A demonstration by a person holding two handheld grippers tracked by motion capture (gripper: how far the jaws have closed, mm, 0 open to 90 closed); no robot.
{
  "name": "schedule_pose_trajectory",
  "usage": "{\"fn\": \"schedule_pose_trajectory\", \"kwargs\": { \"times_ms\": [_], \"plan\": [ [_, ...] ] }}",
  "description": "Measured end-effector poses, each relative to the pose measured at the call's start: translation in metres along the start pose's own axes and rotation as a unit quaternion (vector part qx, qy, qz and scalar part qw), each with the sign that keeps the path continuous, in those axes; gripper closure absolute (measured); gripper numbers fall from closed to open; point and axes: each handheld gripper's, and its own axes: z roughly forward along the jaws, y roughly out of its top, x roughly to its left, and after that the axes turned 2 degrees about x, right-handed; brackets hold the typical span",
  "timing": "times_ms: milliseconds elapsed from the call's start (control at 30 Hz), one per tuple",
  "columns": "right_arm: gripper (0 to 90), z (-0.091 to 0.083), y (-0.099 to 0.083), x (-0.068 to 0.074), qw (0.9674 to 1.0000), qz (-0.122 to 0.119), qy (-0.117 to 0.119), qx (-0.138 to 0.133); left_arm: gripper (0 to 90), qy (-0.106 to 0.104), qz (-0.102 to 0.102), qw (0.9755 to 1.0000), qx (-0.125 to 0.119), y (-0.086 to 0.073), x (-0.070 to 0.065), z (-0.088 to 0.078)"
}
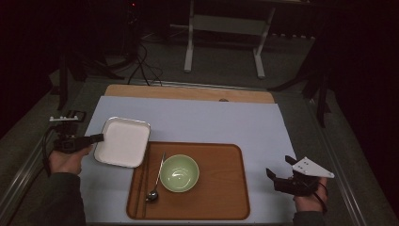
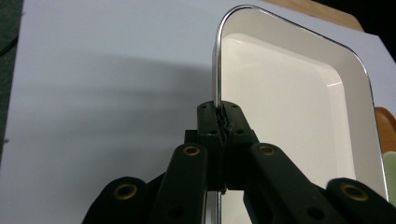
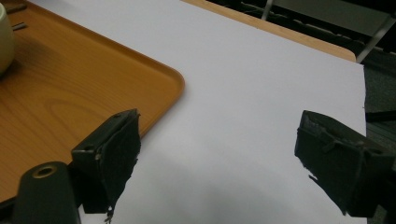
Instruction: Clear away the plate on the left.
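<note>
One rigid, light, smooth white tray point(image 2: 299, 116): my left gripper point(image 2: 219, 122) had clamped its thin rim, a slip-prone hold; right gripper point(image 3: 217, 154) gaped empty.

Glossy white dish point(image 1: 123, 141), wood-grain tray point(image 1: 221, 188)

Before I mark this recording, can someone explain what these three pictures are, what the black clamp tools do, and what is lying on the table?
A person works with a handheld two-jaw clamp in each hand. One picture looks down from above; the other two come from cameras riding on the clamps. The left gripper is shut on the rim of a white square dish with a metal edge, which overlaps the corner of the brown wooden tray. The right gripper hangs open over the pale blue table cover, holding nothing. On the tray sit a light green bowl, a metal spoon and dark chopsticks.
</note>
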Motion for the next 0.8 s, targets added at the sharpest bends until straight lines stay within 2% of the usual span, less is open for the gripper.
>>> {"fn": "schedule_pose_trajectory", "kwargs": {
  "times_ms": [233,433,800],
  "plan": [
    [14.1,0.000,0.000,0.000,1.0000,0.000,0.000,0.000,89.2,-0.012,0.021,0.9997,-0.009,0.013,-0.014,-0.005],
    [14.1,0.000,0.000,0.000,1.0000,0.000,0.000,0.000,89.2,-0.023,0.030,0.9992,-0.015,0.020,-0.026,-0.007],
    [14.1,0.000,0.000,0.000,1.0000,0.000,0.000,0.000,89.1,-0.038,0.052,0.9979,-0.009,0.028,-0.045,-0.001]
  ]
}}
